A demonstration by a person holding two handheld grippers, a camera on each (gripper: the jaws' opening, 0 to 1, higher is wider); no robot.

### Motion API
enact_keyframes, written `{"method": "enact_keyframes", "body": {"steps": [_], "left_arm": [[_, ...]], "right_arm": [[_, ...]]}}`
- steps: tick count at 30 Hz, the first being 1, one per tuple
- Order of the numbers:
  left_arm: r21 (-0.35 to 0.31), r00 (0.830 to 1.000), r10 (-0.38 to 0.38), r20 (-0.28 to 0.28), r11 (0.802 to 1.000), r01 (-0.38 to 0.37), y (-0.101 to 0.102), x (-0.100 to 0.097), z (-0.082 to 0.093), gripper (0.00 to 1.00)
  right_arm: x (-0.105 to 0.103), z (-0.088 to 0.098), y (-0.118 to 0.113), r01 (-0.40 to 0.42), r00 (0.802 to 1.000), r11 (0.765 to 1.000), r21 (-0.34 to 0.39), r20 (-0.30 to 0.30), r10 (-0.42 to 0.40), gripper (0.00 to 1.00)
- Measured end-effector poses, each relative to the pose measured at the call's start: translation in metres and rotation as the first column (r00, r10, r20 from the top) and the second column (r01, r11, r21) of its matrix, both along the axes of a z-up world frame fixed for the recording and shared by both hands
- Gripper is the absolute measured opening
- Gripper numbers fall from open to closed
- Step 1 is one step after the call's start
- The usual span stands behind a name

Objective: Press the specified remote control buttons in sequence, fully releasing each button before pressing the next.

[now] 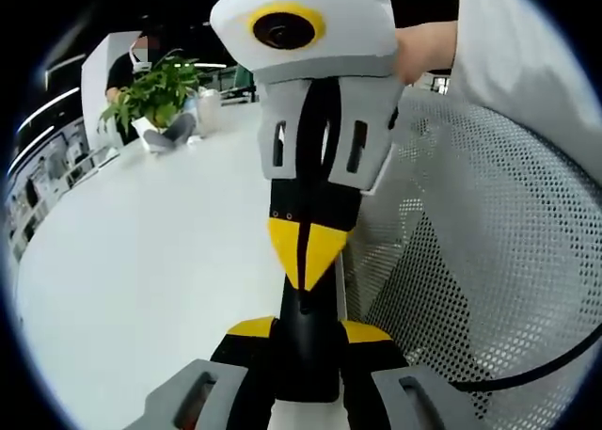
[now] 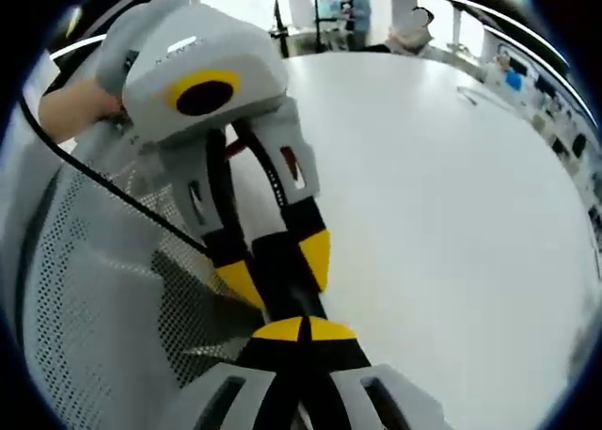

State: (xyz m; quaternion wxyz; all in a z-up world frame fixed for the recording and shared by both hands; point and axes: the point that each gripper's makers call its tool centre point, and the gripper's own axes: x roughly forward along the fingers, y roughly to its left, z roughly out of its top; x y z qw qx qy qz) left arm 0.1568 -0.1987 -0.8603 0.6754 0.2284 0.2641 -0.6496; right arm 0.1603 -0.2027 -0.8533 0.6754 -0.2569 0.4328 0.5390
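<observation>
The left gripper has its yellow-tipped jaws pinching a slim black body, which by the task is most likely the remote control. It is carried in the air over the white table, just beside a perforated white chair back. The right gripper meets it head-on with its jaws pressed together into a single yellow point. In the left gripper view that point lies on or just above the upper part of the remote. Whether it touches cannot be told from either view.

The step in hand looks like a press with the closed tip. To do it well, the left gripper should clamp firmly and hold steady so the remote does not swing away under the push. The right gripper should push straight into the face, not across it. It should then lift fully clear before moving to the next button. No button can be made out, since both sets of jaws cover the face, so aim has to be judged with care.

A black cable trails over the chair back and is best left out of the way. A potted plant stands at the far side of the table.

No brand, label or writing can be read on the remote or the grippers
</observation>
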Motion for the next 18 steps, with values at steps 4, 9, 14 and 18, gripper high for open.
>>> {"method": "enact_keyframes", "body": {"steps": [4, 9, 14, 18], "left_arm": [[0.000, 1.000, 0.000, 0.000, 1.000, 0.000, -0.0002, 0.0001, 0.0001, 0.25], [0.001, 1.000, 0.000, 0.001, 1.000, 0.000, -0.0003, 0.0000, 0.0001, 0.25], [-0.001, 1.000, 0.002, -0.005, 1.000, -0.002, -0.0007, -0.0001, -0.0001, 0.25], [-0.003, 1.000, 0.003, -0.006, 1.000, -0.003, -0.0008, 0.0001, -0.0004, 0.25]], "right_arm": [[-0.0006, 0.0002, -0.0017, -0.004, 1.000, 1.000, 0.002, -0.006, 0.004, 0.00], [-0.0053, 0.0007, -0.0039, -0.035, 0.999, 0.999, -0.001, 0.003, 0.035, 0.00], [-0.0065, 0.0002, -0.0035, -0.076, 0.997, 0.997, -0.016, 0.023, 0.076, 0.00], [-0.0063, -0.0001, -0.0037, -0.097, 0.994, 0.995, -0.022, 0.046, 0.097, 0.00]]}}
